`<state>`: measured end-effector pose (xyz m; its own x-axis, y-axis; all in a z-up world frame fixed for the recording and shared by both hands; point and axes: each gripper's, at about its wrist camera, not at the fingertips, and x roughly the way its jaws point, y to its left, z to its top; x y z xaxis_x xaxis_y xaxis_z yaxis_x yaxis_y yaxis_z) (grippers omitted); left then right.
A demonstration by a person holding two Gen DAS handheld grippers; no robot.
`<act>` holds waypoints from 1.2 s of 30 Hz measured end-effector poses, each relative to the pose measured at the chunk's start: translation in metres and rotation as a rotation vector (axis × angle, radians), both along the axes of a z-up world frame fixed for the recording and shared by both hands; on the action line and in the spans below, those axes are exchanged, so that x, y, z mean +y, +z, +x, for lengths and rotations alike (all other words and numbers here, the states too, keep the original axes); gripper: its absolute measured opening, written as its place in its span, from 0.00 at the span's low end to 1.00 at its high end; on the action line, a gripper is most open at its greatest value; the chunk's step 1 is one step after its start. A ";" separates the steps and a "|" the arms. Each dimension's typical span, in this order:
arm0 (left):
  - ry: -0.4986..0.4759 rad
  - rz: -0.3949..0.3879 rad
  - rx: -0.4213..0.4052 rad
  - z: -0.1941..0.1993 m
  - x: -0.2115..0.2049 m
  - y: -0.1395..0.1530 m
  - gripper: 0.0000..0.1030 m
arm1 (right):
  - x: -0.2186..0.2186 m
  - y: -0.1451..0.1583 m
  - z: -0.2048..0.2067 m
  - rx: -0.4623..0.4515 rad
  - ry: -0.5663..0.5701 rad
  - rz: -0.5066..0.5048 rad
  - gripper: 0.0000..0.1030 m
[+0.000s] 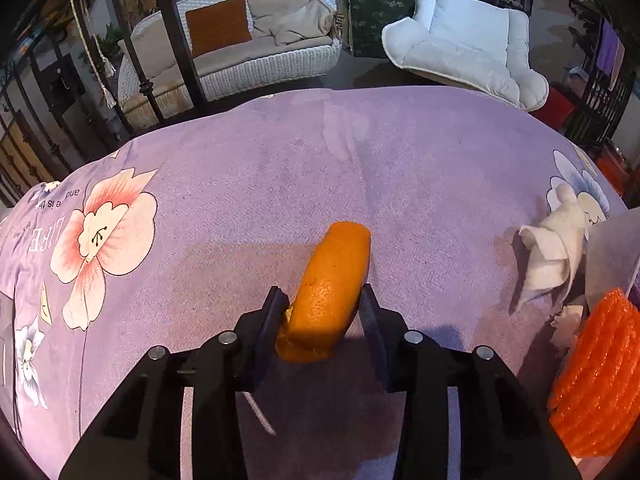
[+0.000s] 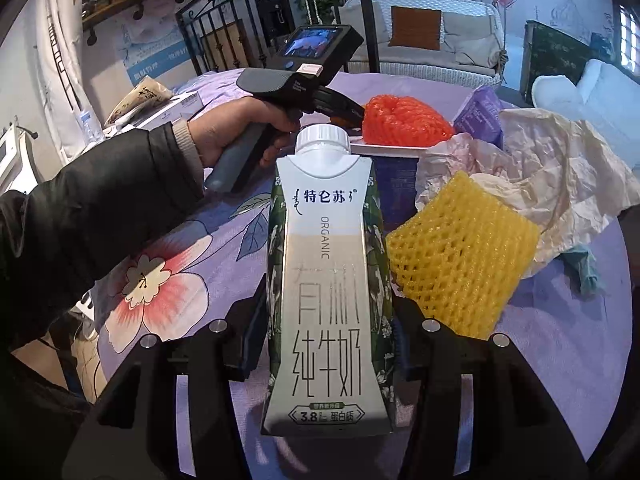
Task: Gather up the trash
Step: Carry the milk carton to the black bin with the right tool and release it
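**Orange peel between the left fingers, milk carton gripped in the right**

The left claw (image 1: 324, 304) sits low over the bench (image 1: 400, 168), which is covered with a lilac cloth printed with flowers. A curled piece of orange peel (image 1: 330, 280) lies between its two fingers, near the middle of the bench. The left finger touches the peel's edge; on the right side a thin gap seems to remain, so the claw reads as not fully clenched on it. Toward the bench's right edge in this view lie a crumpled white tissue (image 1: 556, 248) and, nearer the camera, a red foam net (image 1: 596, 376).

The right claw (image 2: 328, 320) is clenched on a tall milk carton (image 2: 326, 280) with a white screw cap, both fingers pressing its patterned sides. Just beside the carton, to the right, is a yellow foam net (image 2: 460, 256), resting against crumpled white paper (image 2: 552, 168). Beyond these sits a purple carton (image 2: 480, 114). The person's left hand (image 2: 236, 128), in a dark sleeve, holds the other gripper's handle at the bench's left side.
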<state>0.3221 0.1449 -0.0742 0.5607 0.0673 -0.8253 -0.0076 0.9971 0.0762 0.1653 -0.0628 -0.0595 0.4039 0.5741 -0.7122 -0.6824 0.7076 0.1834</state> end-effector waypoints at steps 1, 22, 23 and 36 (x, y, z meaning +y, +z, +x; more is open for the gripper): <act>0.005 0.002 -0.006 0.002 -0.001 0.001 0.33 | -0.001 0.000 -0.001 0.002 -0.007 0.007 0.49; 0.025 -0.111 -0.245 -0.181 -0.012 0.054 0.23 | -0.047 0.009 -0.028 -0.042 -0.182 0.156 0.49; 0.022 -0.120 -0.255 -0.190 -0.015 0.057 0.23 | -0.052 0.010 -0.030 -0.050 -0.198 0.158 0.49; -0.192 -0.239 -0.300 -0.240 -0.117 0.072 0.23 | -0.155 0.016 -0.053 -0.116 -0.481 0.214 0.49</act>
<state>0.0817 0.0281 -0.0023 0.7619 -0.2348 -0.6036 0.1933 0.9719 -0.1341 0.1123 -0.2178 -0.0434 0.7260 0.4327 -0.5345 -0.3150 0.9002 0.3008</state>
